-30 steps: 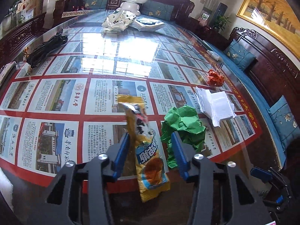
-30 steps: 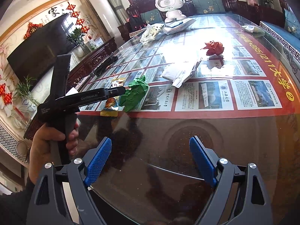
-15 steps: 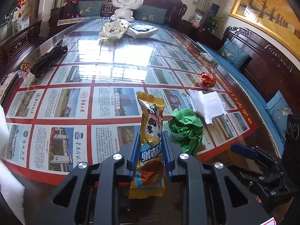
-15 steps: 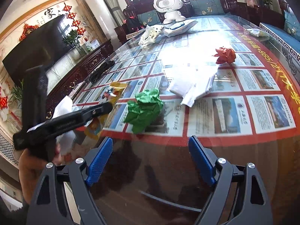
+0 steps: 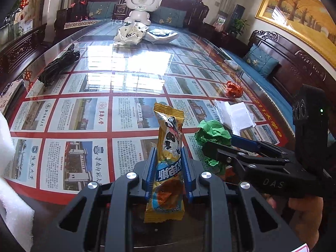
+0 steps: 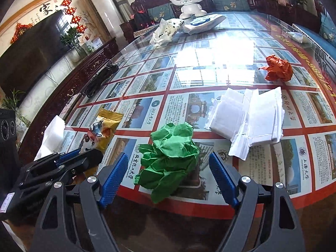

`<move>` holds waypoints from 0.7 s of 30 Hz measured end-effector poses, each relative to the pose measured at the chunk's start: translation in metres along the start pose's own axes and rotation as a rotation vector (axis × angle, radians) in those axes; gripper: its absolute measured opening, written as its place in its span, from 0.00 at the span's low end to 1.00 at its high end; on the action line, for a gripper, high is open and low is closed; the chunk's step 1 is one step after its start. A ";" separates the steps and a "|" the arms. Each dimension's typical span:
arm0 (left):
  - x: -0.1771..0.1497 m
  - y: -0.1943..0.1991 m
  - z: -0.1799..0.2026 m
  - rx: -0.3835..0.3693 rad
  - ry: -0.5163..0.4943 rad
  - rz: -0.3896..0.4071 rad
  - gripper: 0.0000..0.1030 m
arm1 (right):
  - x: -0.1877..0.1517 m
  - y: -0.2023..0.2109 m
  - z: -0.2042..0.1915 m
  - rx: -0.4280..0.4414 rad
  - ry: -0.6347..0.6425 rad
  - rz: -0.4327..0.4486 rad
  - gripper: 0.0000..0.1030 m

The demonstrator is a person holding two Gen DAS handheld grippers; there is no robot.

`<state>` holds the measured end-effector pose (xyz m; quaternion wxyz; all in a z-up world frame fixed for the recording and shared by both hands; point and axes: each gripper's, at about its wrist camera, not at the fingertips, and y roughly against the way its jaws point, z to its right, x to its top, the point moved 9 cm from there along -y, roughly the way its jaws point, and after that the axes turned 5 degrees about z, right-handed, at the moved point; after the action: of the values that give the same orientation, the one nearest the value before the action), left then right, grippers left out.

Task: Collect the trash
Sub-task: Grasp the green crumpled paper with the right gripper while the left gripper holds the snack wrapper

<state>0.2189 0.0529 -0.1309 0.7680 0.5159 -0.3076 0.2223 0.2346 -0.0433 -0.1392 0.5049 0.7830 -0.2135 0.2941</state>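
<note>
My left gripper (image 5: 168, 157) is shut on a yellow snack wrapper (image 5: 169, 147) and holds it upright above the glass table. The wrapper also shows in the right wrist view (image 6: 103, 130). My right gripper (image 6: 168, 168) is open, its blue pads either side of a crumpled green paper ball (image 6: 170, 155) on the table; whether they touch it I cannot tell. The green ball shows in the left wrist view (image 5: 212, 134) behind the right gripper's fingers. White tissues (image 6: 252, 117) and a crumpled orange paper (image 6: 278, 68) lie further off.
The glass table (image 5: 84, 113) covers printed pictures with red borders. A black cable bundle (image 5: 58, 67) lies at the left, a white bag (image 5: 130, 33) and a white robot (image 5: 142, 6) at the far end. White foam (image 5: 8, 168) sits near the left front edge.
My left gripper closed on the yellow wrapper and lifted it upright. My right gripper moved forward over the table until the green paper ball sits between its open fingers.
</note>
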 end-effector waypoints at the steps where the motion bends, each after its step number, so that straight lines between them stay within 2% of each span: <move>1: 0.000 0.000 -0.001 0.000 0.002 -0.001 0.24 | 0.001 -0.002 0.001 -0.022 0.016 0.002 0.65; 2: -0.001 -0.001 -0.001 0.000 0.003 -0.002 0.24 | 0.002 -0.004 0.001 -0.039 0.034 0.000 0.60; 3: -0.001 -0.001 -0.001 -0.002 0.004 -0.002 0.24 | 0.002 -0.005 0.001 -0.050 0.060 -0.005 0.49; 4: 0.000 -0.001 -0.001 -0.004 0.006 -0.002 0.24 | 0.001 -0.005 0.000 -0.042 0.068 -0.008 0.43; 12: -0.002 0.003 0.014 -0.037 -0.024 -0.001 0.24 | -0.013 0.018 0.005 -0.007 0.054 0.019 0.39; 21: -0.023 0.024 0.057 -0.074 -0.094 -0.001 0.24 | -0.028 0.075 0.023 -0.004 0.045 0.063 0.39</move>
<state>0.1731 0.0083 -0.1155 0.7714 0.4973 -0.3508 0.1860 0.1725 -0.0933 -0.1152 0.5016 0.7681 -0.2272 0.3267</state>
